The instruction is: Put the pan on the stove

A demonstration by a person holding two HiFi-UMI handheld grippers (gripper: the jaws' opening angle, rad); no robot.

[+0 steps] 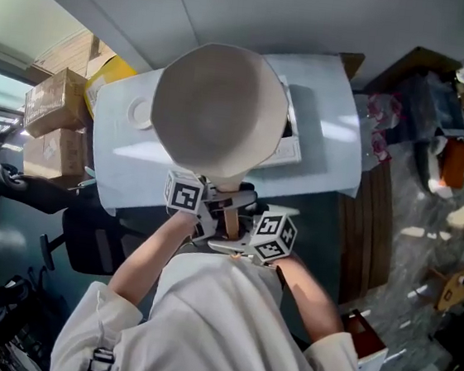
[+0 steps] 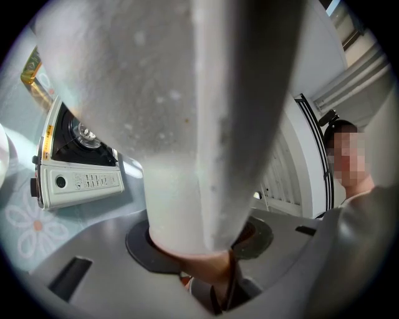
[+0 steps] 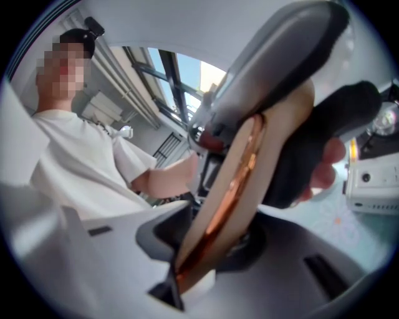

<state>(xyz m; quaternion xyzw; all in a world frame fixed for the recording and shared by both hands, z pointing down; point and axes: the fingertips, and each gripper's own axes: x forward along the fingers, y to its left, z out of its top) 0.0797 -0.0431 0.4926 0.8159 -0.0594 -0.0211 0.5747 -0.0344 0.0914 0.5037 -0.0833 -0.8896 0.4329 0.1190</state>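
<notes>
The table (image 1: 336, 151) lies below and ahead of both grippers. The pan (image 1: 220, 108) hangs above the stove (image 1: 293, 142), just ahead of the left gripper (image 2: 201, 252) and right gripper (image 3: 206, 249), both clamped on its wooden handle (image 3: 240, 168).

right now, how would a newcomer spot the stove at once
Find the pale blue cloth-covered table. On it, partly hidden in the head view by the cream round pan held aloft, sits the white boxy portable gas stove. Unlike the round pan, it is rectangular, with a black top, a metal burner and a front control knob.
</notes>
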